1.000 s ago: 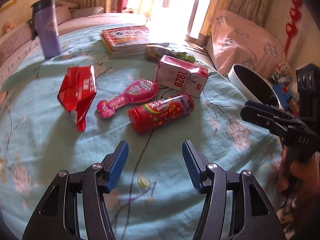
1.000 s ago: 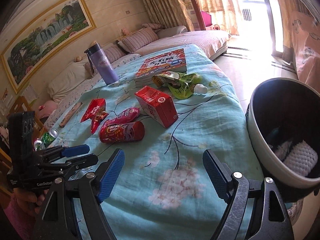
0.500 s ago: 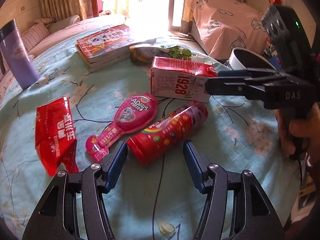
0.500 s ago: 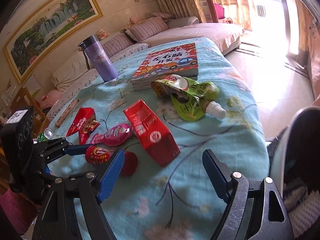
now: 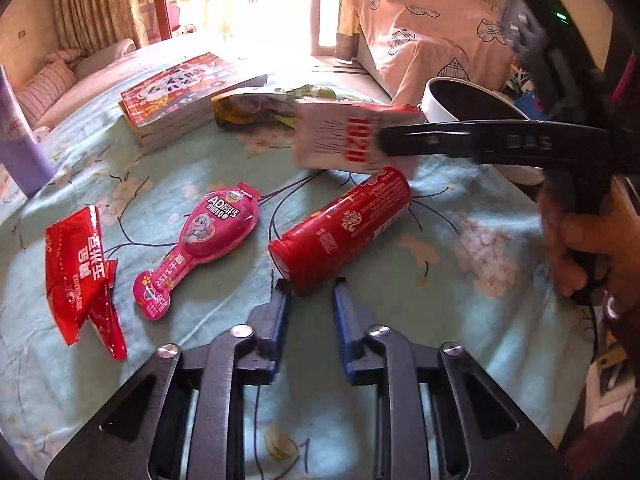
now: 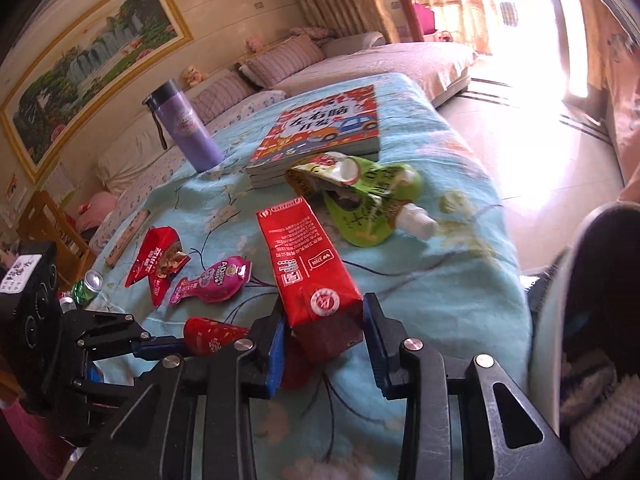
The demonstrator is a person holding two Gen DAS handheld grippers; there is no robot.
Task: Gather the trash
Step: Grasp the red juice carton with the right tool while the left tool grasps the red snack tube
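While both jaws were just closing, left gripper (image 5: pixel 309 294) brackets the red can (image 5: pixel 340 226) end, contact unclear; right gripper (image 6: pixel 324 320) clamps the milk carton (image 6: pixel 310 272).

Sunlight floods through a curtained glass door (image 6: pixel 516 12) onto a tiled floor (image 6: pixel 532 148), a framed landscape painting (image 6: pixel 92 64) hanging above a cushioned sofa (image 6: pixel 304 68).

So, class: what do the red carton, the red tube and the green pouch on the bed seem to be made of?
Red carton: likely coated paperboard, with sharp folded edges.
Red tube: probably plastic or card, with a glossy printed wrap.
Green pouch: flexible foil-lined plastic, crumpled, shiny inside.
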